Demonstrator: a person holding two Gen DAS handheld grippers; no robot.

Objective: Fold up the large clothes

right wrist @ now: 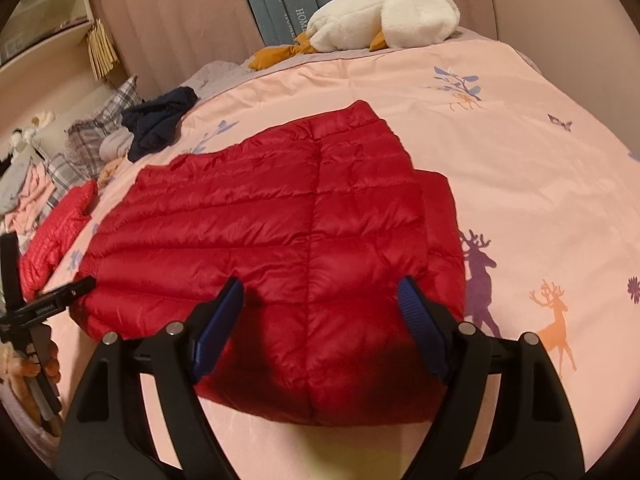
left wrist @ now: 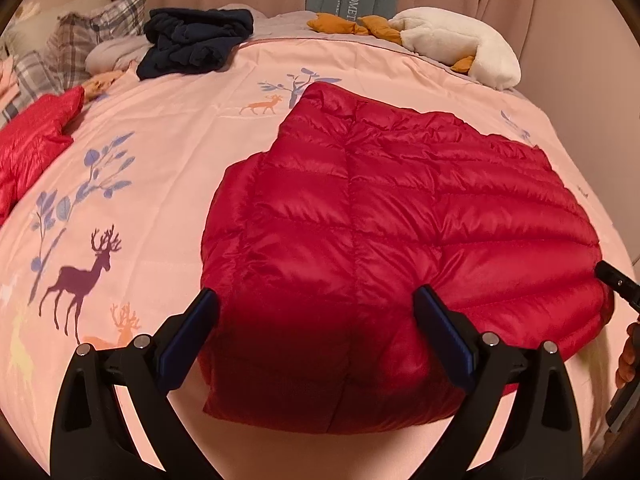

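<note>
left wrist view: my left gripper [left wrist: 316, 332] has its jaws spread wide, nothing pinched — both blue pads [left wrist: 192, 340] hang over the near hem of the red down jacket [left wrist: 384, 216] and i see no contact. the jacket lies flat, folded into a broad slab, on the pink deer-print duvet [left wrist: 168, 160], close to the bed's near edge and towards its right side. a second red puffy garment [left wrist: 32, 144] sits at the left edge of the bed. a dark navy bundle [left wrist: 196, 40] is at the far side, with plaid pillows [left wrist: 80, 40] at the far-left corner. a white plush goose [left wrist: 460, 44] lies along the far-right edge. tip of the right gripper [left wrist: 618, 284] pokes in at the right rim of the frame, just beside the jacket's right edge.

right wrist view: my right gripper [right wrist: 320, 320] is also wide open, holding nothing, pads [right wrist: 420, 320] above the jacket [right wrist: 280, 232] near its near-right corner. jacket hem runs just short of the bed's near edge. left gripper [right wrist: 60, 296] shows at the left rim, by the jacket's left side, with a hand [right wrist: 40, 364] on its grip. navy bundle [right wrist: 160, 120] and pillows [right wrist: 104, 128] far left, goose [right wrist: 380, 16] at the far edge — duvet [right wrist: 520, 184] is bare to the right of the jacket.
</note>
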